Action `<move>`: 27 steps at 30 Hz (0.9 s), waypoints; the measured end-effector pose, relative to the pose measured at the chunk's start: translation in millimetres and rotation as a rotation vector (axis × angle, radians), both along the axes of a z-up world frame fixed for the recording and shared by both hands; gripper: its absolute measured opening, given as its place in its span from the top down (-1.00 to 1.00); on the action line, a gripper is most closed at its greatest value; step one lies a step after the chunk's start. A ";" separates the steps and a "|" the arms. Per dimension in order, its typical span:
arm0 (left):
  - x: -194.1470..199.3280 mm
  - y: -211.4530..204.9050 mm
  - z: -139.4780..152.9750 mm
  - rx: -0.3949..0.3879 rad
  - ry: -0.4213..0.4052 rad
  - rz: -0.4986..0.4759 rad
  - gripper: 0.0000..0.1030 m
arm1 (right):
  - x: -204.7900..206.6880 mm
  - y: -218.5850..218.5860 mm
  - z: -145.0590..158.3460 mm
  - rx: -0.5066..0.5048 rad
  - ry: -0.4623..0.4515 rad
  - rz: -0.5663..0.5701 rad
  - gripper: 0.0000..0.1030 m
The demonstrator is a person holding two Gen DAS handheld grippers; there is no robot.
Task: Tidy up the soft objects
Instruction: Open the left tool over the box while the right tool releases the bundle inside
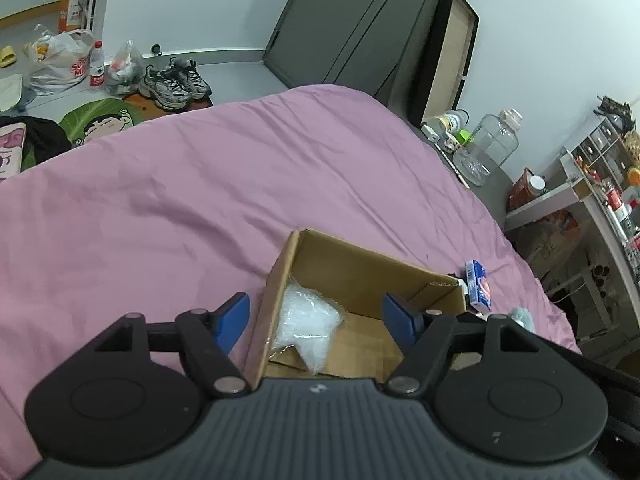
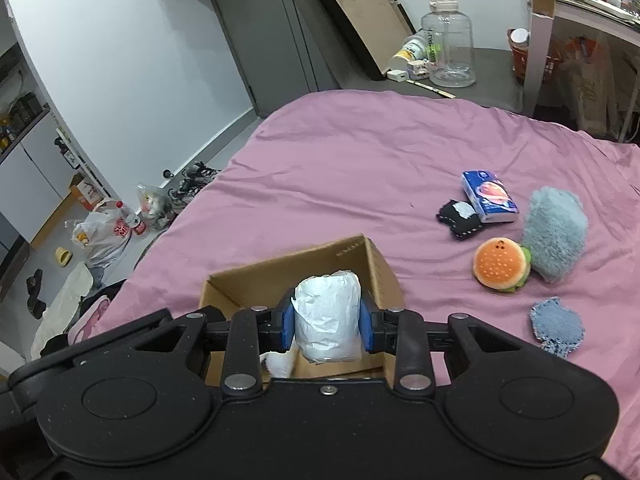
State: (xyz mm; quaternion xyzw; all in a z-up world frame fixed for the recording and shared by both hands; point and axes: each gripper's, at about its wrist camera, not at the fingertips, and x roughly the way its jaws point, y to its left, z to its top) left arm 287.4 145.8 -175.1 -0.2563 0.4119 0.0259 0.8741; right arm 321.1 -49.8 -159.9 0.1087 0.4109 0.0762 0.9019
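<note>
Right tongs pinching an upright white wrapped bundle directly above the open cardboard box on the bed; left tongs spread, box interior at 12 o'clock.

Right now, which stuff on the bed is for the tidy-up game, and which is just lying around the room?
For tidying: cardboard box, white bundle in right gripper, burger plushie, fluffy blue toy, tissue pack, left gripper.

Just lying about: sneakers, water jug, shopping bag.
</note>
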 end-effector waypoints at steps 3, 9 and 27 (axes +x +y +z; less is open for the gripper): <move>-4.3 6.9 4.2 -0.001 0.004 0.010 -0.41 | 2.5 5.7 4.2 0.012 -0.008 0.009 0.40; -14.0 17.7 9.6 0.009 0.013 0.038 -0.51 | 4.1 13.9 15.1 0.048 -0.035 0.031 0.25; -42.3 -7.4 40.6 0.078 0.039 -0.004 -0.86 | -41.0 -31.6 39.7 0.061 -0.060 -0.030 -0.29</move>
